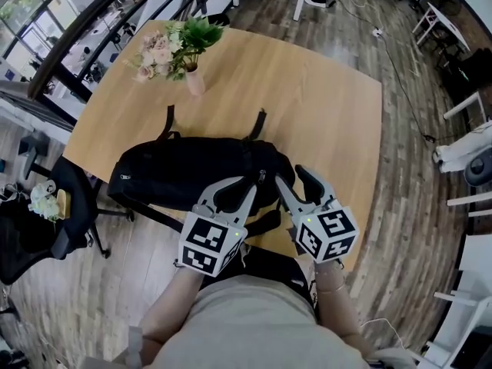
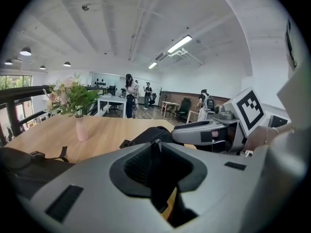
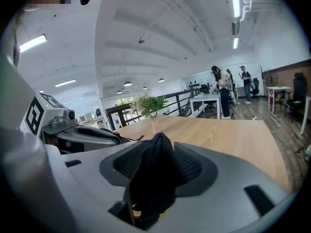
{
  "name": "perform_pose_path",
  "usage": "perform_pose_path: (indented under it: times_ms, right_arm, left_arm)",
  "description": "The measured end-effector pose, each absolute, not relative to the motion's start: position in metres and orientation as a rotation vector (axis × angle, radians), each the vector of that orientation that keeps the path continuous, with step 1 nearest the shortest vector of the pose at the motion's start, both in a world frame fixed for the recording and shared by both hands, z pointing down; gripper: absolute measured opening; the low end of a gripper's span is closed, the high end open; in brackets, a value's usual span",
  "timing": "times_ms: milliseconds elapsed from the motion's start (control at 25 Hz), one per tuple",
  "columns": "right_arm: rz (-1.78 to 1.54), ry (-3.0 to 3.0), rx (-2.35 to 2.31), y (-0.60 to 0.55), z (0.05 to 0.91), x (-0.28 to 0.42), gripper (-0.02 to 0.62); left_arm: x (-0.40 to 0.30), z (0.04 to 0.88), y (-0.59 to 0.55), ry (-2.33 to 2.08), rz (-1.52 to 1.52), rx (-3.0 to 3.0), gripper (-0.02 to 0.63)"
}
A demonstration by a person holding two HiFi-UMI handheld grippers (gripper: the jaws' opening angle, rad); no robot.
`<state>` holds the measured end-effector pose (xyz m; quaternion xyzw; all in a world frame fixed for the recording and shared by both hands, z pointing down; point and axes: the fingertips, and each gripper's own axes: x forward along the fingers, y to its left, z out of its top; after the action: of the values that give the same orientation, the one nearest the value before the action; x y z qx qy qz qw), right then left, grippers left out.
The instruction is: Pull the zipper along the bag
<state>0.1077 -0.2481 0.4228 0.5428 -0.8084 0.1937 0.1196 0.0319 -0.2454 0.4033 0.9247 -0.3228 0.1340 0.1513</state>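
The bag lies lengthwise along the near edge of the table, running from 9 to 3 o'clock in front of me. Both my tongs are at its right end, at about 4 o'clock from its middle. The flowers in their vase stand well clear at 12 o'clock.

My left tongs look closed at the tips on the zipper pull, the small metal tab standing up on the ridge of the bag. My right tongs, just beside them at 3 o'clock, stand wide apart. A fold of fabric bulges up between the pads, which do not seem to press on it.

As I judge it, the pull sits near the right end, so most of the run toward 9 o'clock is still ahead of me. To do it well, I would first close the right tongs firmly on that fold to anchor the bag, or it will simply slide along the table with the pull. Then I would draw the left tongs low along the line of the zipper without lifting. The fabric should be taut between the two grips, and I should go slowly, because the tab is small and could slip out.
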Motion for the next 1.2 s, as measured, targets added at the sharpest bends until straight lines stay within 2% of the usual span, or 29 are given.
perform_pose_path:
  times_ms: [480,800,1200]
  right_arm:
    - [0.890,-2.601,1.325,-0.253,0.434,0.100,0.196]
    - [0.899,-2.648,1.152,-0.250,0.433,0.087,0.107]
    - [0.893,-2.694,1.099,-0.247,0.431,0.075,0.089]
  left_arm:
    - [0.050,0.411,-0.251,-0.982,0.473,2.657,0.063]
    - [0.053,0.425,-0.246,-1.021,0.563,2.634,0.079]
    - [0.051,0.443,-0.253,-1.072,0.560,2.537,0.087]
